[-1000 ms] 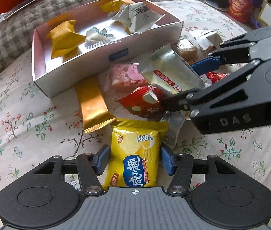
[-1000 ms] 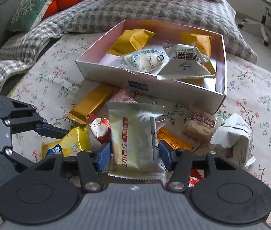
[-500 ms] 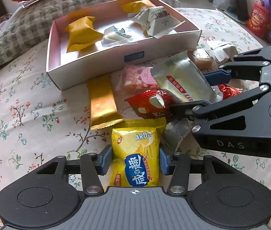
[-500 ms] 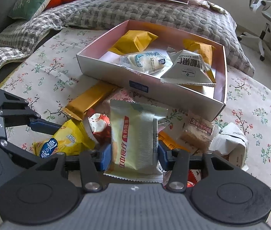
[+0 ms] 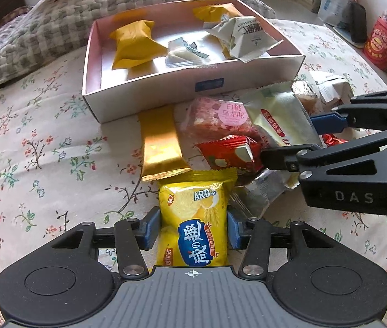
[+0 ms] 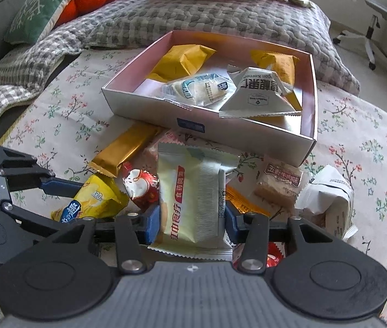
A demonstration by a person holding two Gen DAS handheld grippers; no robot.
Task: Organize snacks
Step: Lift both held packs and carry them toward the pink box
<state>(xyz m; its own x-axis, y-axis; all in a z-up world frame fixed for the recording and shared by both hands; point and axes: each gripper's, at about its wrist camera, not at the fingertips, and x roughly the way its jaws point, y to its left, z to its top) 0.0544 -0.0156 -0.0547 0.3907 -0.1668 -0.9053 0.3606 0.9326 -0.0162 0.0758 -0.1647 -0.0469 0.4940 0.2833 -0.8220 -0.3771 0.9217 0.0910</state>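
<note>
My left gripper (image 5: 192,228) is shut on a yellow chip packet (image 5: 194,224), held just above the floral cloth. My right gripper (image 6: 192,224) is shut on a pale green snack packet (image 6: 193,191), lifted above the pile; it shows at the right of the left wrist view (image 5: 316,139). The chip packet also shows in the right wrist view (image 6: 95,201). A silver-pink box (image 5: 149,95) lies ahead, holding yellow packets, a clear-wrapped bun and a white triangular packet (image 6: 259,95). Loose snacks lie before the box: a gold bar (image 5: 160,145), a pink packet (image 5: 218,117), a red packet (image 5: 229,154).
A brown biscuit packet (image 6: 282,184) and a white crumpled packet (image 6: 327,194) lie to the right of the pile. A grey checked blanket (image 6: 193,16) and orange cushions lie behind the box. A swivel chair (image 6: 379,22) stands far right.
Both grippers have risen and drawn back a little with their packets. The left gripper has closed on the chip packet. The box sits more centred in both views.
</note>
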